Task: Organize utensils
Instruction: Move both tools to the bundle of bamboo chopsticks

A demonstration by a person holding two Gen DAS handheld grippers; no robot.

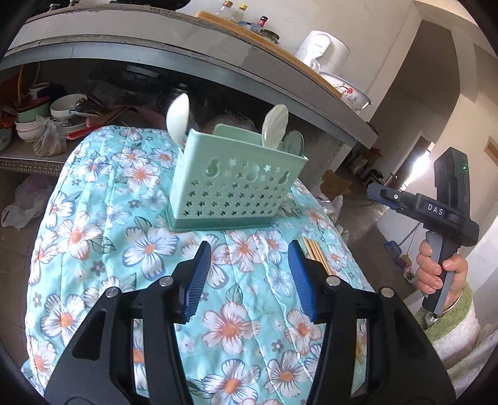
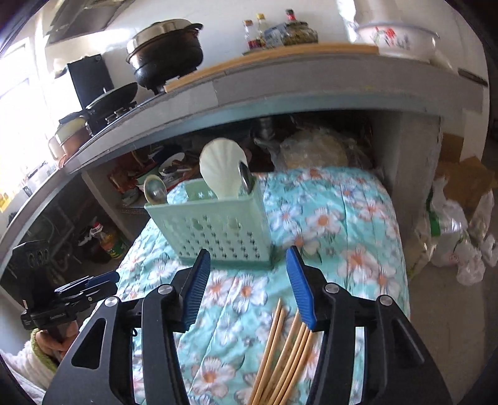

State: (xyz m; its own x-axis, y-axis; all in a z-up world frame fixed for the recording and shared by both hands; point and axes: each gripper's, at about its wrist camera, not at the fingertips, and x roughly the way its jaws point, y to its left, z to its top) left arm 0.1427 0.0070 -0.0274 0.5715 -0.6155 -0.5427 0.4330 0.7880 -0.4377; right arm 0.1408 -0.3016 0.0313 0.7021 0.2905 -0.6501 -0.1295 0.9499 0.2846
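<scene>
- The letters "DAS" are showing in white on the body of the right gripper (image 1: 378,194), seen from the left wrist view; the writing on the bottles (image 2: 274,29) up on the counter (image 2: 311,81) is too small to read.
- A black pot (image 2: 166,53) and a flowered bowl (image 2: 395,39) are sitting on the counter, and white plastic bags (image 2: 460,243) are lying on the floor to the right.
- The mint-green utensil basket (image 1: 236,183), punched with star-shaped holes, is standing upright on the flowered quilt (image 1: 102,218), holding pale spoons (image 1: 275,124) that are sticking up above its rim.
- A bundle of wooden chopsticks (image 2: 280,352) is lying on the quilt in front of the basket, just below the right gripper's fingers.
- The left gripper (image 1: 249,277) is hanging released above the quilt, gripping nothing.
- The right gripper is standing released too, with nothing between its pads.
</scene>
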